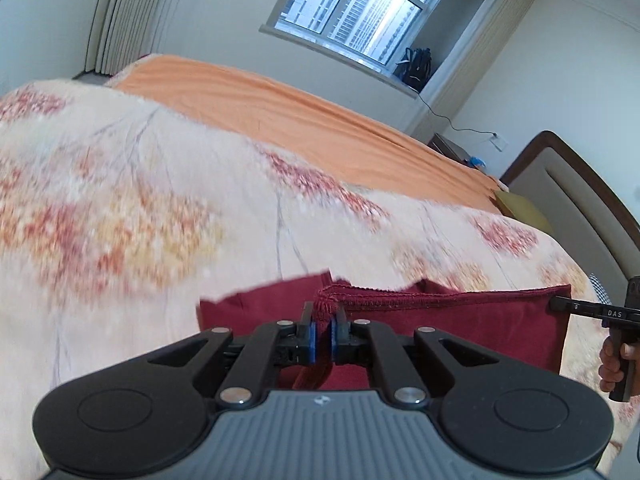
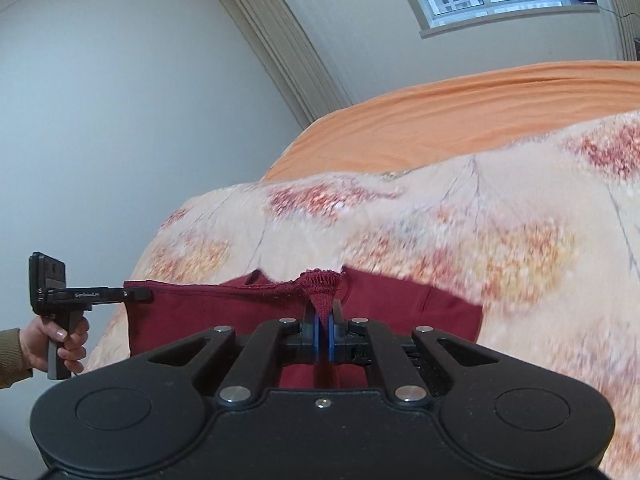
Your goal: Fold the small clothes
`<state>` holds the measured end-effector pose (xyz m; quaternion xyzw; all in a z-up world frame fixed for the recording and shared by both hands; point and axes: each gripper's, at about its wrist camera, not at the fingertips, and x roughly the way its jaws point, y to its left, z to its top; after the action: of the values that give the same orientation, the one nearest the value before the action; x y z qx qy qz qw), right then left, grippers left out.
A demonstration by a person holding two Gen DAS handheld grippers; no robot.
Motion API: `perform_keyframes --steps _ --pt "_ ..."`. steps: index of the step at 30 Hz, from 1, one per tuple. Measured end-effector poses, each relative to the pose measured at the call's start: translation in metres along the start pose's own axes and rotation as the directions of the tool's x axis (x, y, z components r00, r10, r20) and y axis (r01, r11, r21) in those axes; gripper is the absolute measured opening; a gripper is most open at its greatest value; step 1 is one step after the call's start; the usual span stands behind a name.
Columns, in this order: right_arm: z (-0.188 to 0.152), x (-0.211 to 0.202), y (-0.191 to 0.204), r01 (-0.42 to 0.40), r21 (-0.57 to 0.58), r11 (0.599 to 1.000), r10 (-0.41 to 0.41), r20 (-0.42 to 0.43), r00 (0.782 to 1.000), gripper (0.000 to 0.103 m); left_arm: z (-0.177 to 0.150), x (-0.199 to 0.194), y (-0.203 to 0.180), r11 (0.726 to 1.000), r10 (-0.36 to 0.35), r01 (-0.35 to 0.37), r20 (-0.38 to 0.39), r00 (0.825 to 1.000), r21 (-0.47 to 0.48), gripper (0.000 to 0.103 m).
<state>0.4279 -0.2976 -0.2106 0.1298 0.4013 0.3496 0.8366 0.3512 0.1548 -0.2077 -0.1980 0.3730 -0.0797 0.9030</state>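
Fingers (image 1: 310, 334) of both grippers pinch the red garment's (image 1: 460, 320) hem, stretched sideways between them.

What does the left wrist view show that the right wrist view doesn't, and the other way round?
Only the left wrist view shows the headboard, a yellow pillow and the wall socket. Only the right wrist view shows a brown sleeve behind the hand holding the left tool. Both show the dark red garment, its hemmed edge pinched at two points by the left tool and the right tool, over the floral blanket, plus the orange sheet and the window.
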Motion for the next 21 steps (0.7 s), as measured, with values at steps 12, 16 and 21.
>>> perform_keyframes --steps 12,16,21 --pt "0.018 0.105 -0.064 0.155 0.098 0.983 -0.141 -0.133 0.981 0.004 0.018 0.115 0.017 0.986 0.16 -0.154 -0.094 0.983 0.065 0.006" --pt "0.012 0.123 -0.075 0.194 0.113 0.975 -0.173 -0.172 0.97 0.009 0.012 0.133 0.026 0.972 0.231 -0.222 -0.137 0.963 0.075 0.021" --pt "0.013 0.122 -0.082 0.278 0.126 0.952 -0.258 -0.152 0.954 0.044 0.014 0.127 0.035 0.967 0.255 -0.255 -0.103 0.961 0.02 0.043"
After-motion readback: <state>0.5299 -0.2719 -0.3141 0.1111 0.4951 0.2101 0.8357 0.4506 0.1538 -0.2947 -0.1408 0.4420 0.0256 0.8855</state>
